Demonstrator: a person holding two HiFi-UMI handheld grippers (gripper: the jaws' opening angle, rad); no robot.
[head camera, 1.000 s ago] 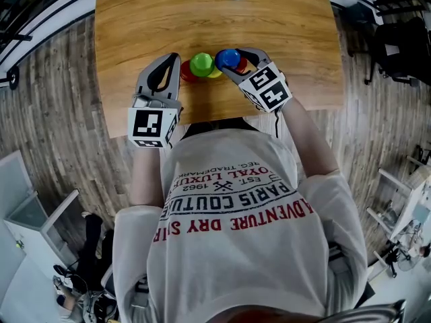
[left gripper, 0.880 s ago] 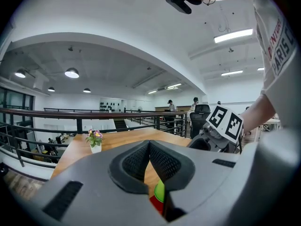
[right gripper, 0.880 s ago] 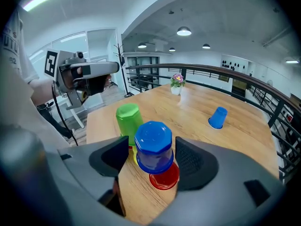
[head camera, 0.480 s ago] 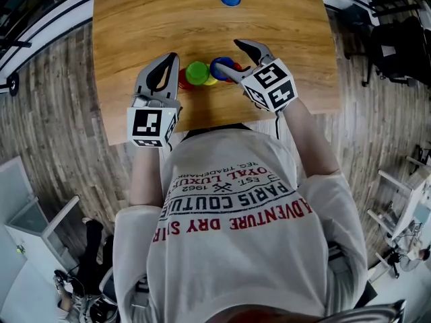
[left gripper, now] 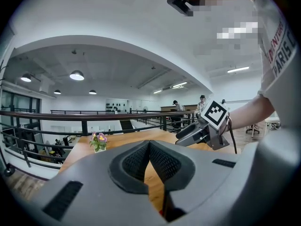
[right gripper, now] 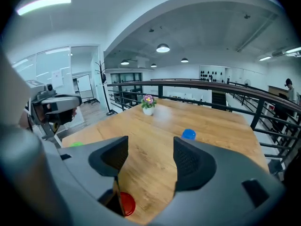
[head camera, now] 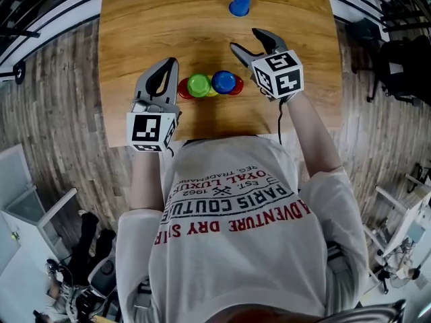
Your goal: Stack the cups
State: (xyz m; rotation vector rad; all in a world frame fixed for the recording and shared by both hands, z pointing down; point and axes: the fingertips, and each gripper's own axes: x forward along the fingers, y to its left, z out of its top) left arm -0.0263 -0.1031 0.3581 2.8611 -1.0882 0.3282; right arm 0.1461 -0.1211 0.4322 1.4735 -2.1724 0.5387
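Head view: right gripper (head camera: 244, 39) jaws have just been opening, now spread, nothing between them. Left gripper (head camera: 172, 64) clenched, empty. Cup cluster (head camera: 223, 81) near table's (head camera: 135, 32) near edge. Lone blue cup (head camera: 239, 5) by far edge. Risk: an off-centre reach pushes it over.

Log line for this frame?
right gripper: jaws just opened, empty | left gripper: shut | near blue cup: on red cup

I wear a white short-sleeved T-shirt (head camera: 236, 247) with red and dark lettering, and my grey left gripper (head camera: 173, 63) and right gripper (head camera: 244, 39) each bear a black-and-white marker cube (head camera: 151, 130), with a black cable (head camera: 279, 120) under the right one.
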